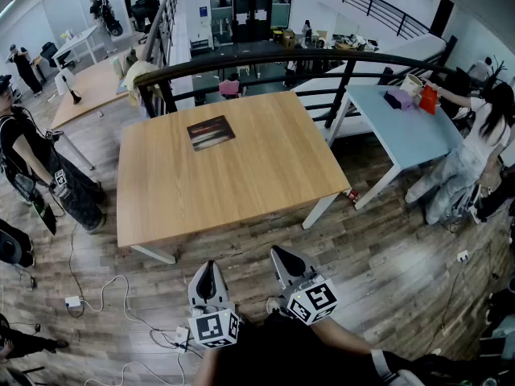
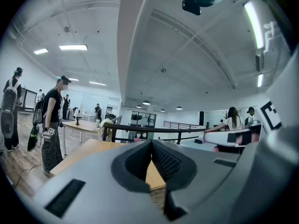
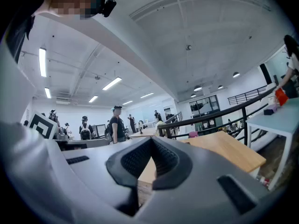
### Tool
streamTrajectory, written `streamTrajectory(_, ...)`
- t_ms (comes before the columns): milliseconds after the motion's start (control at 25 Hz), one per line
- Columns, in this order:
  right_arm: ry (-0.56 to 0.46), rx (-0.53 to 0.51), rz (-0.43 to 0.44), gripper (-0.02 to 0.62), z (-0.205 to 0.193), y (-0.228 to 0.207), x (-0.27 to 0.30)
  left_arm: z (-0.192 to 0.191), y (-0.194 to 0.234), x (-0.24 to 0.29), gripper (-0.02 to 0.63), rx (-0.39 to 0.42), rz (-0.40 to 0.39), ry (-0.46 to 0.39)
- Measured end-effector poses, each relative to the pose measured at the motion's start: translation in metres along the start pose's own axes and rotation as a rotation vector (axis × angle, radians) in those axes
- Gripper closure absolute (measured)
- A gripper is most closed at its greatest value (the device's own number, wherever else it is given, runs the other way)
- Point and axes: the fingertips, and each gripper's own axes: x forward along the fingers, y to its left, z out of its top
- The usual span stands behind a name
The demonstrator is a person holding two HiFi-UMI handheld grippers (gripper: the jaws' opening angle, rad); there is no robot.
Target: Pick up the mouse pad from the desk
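Observation:
The mouse pad (image 1: 211, 133), a dark rectangle with a reddish picture, lies flat on the far part of the wooden desk (image 1: 241, 183). Both grippers hang over the floor in front of the desk's near edge, well short of the pad. My left gripper (image 1: 207, 270) is shut with nothing in it; in its own view the left gripper (image 2: 151, 146) has its pads meeting over the desk edge. My right gripper (image 1: 282, 259) is also shut and empty, and in its own view the right gripper (image 3: 152, 142) points level toward the desk (image 3: 229, 150). The pad does not show in either gripper view.
A black railing (image 1: 282, 59) runs behind the desk. A light blue table (image 1: 402, 131) stands at the right with a person (image 1: 483, 147) leaning over it. Another person (image 1: 36, 171) stands at the left. Cables and a power strip (image 1: 74, 301) lie on the wood floor.

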Motion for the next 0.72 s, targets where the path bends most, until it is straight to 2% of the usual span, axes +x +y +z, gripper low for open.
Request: streamTrajectory(720,-0.016,0.023,0.018,0.565,0.003,-0.008,-0.005,-0.003,-0.01,0.001,0.583,0.006,0.009,0.0)
